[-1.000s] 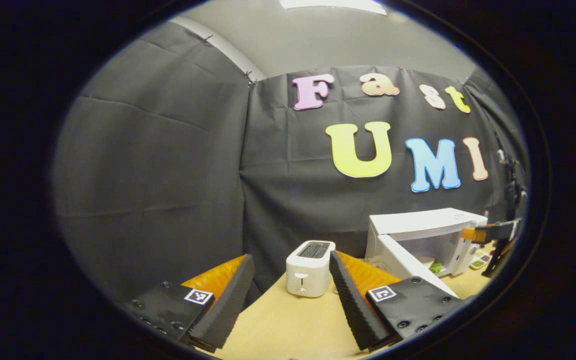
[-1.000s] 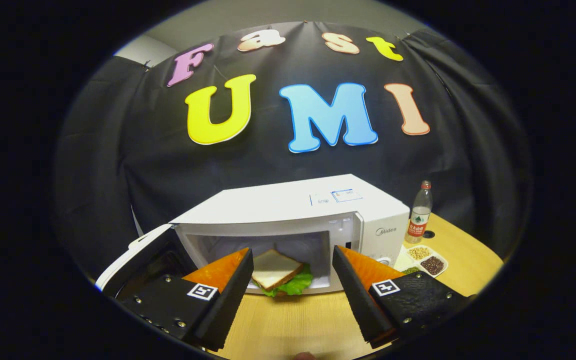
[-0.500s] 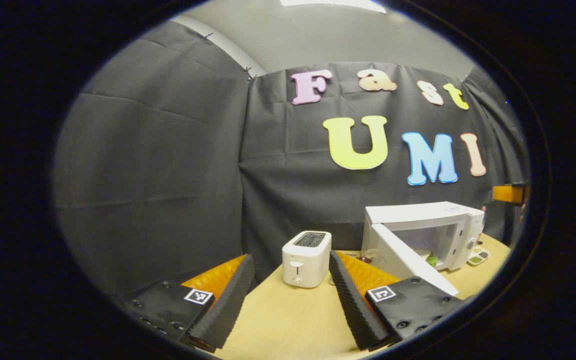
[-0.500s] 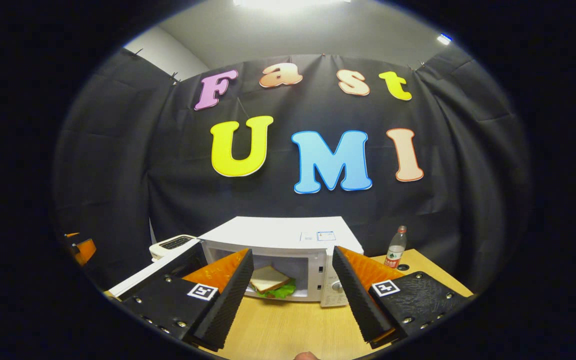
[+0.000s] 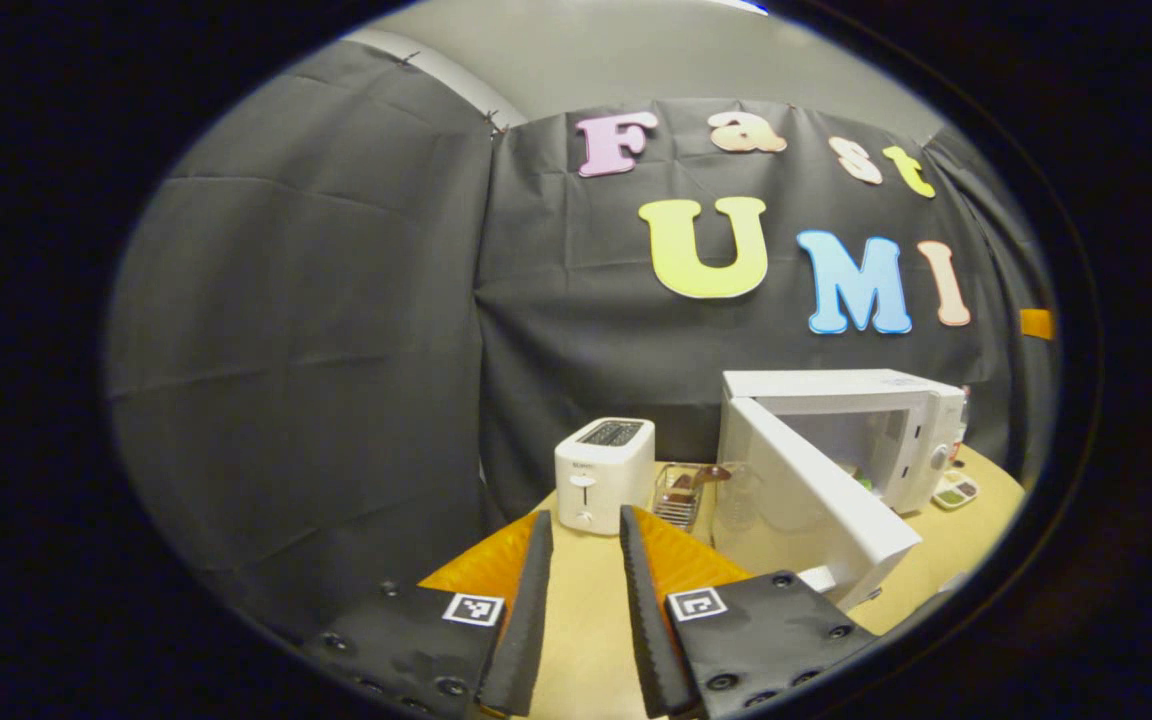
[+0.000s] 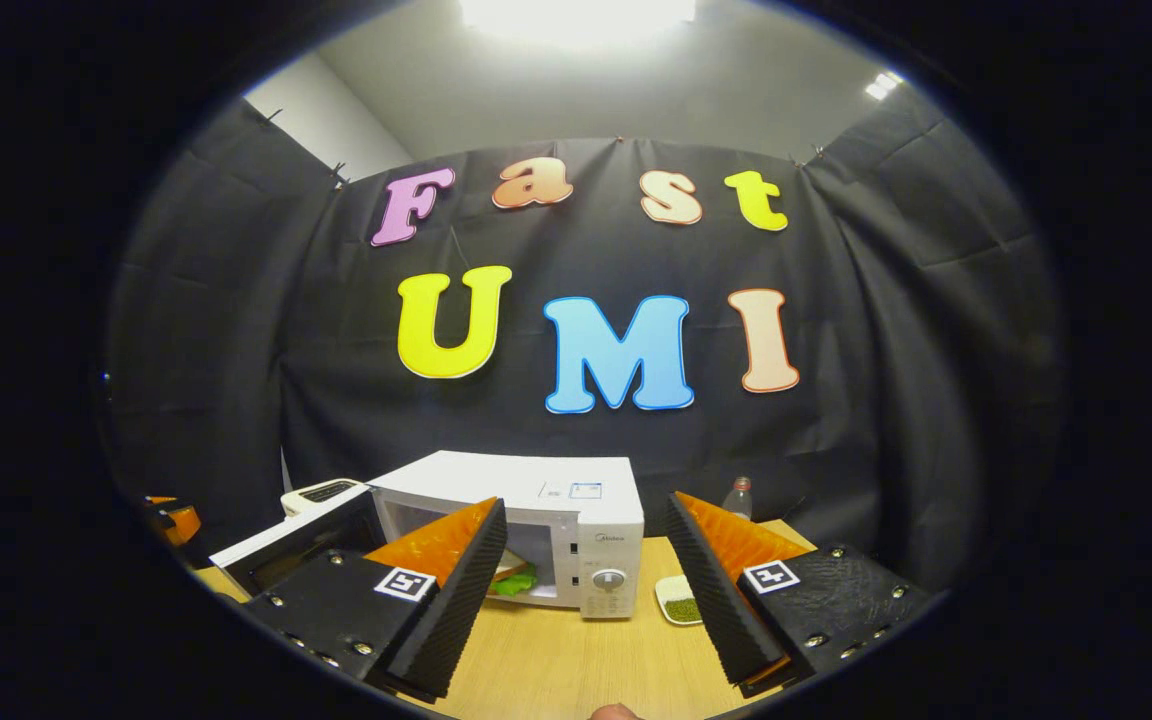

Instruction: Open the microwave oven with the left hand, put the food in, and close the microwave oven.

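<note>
Left gripper [image 5: 581, 610]: fingers close together with a narrow gap, holding nothing, over the wooden table [image 5: 586, 620]. Ahead of its tips is a white toaster [image 5: 604, 474]; the microwave [image 5: 841, 440] is ahead and to its right, door [image 5: 811, 495] swung wide toward that gripper.

Right gripper [image 6: 586, 590]: fingers wide apart, empty. Microwave [image 6: 536, 525] is straight ahead between the fingers, well apart from the tips. The sandwich [image 6: 511, 575], white bread over green lettuce, sits inside the cavity, partly hidden by the left finger. This view also shows the control knob [image 6: 608, 578], a small dish of green beans [image 6: 681, 605] and a bottle [image 6: 738, 497] to the right.

The left gripper view adds a small rack [image 5: 681, 492] beside the toaster.
</note>
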Tool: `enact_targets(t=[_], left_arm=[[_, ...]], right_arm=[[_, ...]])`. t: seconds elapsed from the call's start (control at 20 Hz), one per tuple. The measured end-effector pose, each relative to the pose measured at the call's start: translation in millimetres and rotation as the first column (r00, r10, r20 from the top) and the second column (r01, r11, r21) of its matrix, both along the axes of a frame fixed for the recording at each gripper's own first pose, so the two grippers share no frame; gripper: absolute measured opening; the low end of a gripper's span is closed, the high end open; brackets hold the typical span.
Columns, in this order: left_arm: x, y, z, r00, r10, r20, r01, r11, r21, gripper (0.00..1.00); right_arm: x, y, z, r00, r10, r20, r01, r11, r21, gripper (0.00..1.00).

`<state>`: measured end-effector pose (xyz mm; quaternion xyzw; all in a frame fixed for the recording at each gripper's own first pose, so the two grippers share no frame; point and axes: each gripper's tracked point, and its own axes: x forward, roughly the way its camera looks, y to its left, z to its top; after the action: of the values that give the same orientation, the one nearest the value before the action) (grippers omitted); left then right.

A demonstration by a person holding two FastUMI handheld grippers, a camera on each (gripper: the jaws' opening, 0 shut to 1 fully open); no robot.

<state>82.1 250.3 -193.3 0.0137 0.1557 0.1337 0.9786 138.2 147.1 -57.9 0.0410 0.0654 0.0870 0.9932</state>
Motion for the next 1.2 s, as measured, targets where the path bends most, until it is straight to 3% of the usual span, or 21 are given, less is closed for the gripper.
enact_targets(t=[0.15, 0.2, 0.3, 0.65, 0.75, 0.9, 1.2], left_arm=[[-9, -12, -14, 0.999, -0.014, -0.037, 0.013, 1.0, -0.017, 0.38], [-11, -9, -14, 0.999, 0.006, -0.034, -0.006, 1.0, 0.004, 0.26], [-13, -28, -20, 0.998, -0.036, -0.051, 0.036, 0.999, -0.004, 0.09], [-6, -71, -40, 0.982, -0.16, -0.097, 0.161, 0.987, 0.005, 0.12], [-5, -78, -41, 0.979, -0.18, -0.097, 0.179, 0.984, -0.012, 0.05], [1, -94, -43, 0.971, -0.216, -0.106, 0.214, 0.976, -0.032, 0.05], [16, -139, -48, 0.937, -0.33, -0.114, 0.323, 0.943, -0.077, 0.07]], right_arm=[[-8, -19, 0, 1.0, -0.015, -0.002, 0.015, 1.0, -0.001, 0.96], [-9, -23, 0, 1.0, -0.018, -0.004, 0.018, 1.0, -0.001, 0.96], [-13, -32, 1, 1.0, -0.028, -0.003, 0.028, 1.0, -0.001, 0.96], [-15, -46, 1, 0.999, -0.046, -0.008, 0.046, 0.999, 0.004, 0.96], [-16, -46, 1, 0.999, -0.047, -0.01, 0.047, 0.999, 0.001, 0.96], [-15, -48, -1, 0.999, -0.051, -0.016, 0.051, 0.999, -0.002, 0.96], [-10, -52, -2, 0.997, -0.073, -0.029, 0.072, 0.997, -0.007, 0.96]])
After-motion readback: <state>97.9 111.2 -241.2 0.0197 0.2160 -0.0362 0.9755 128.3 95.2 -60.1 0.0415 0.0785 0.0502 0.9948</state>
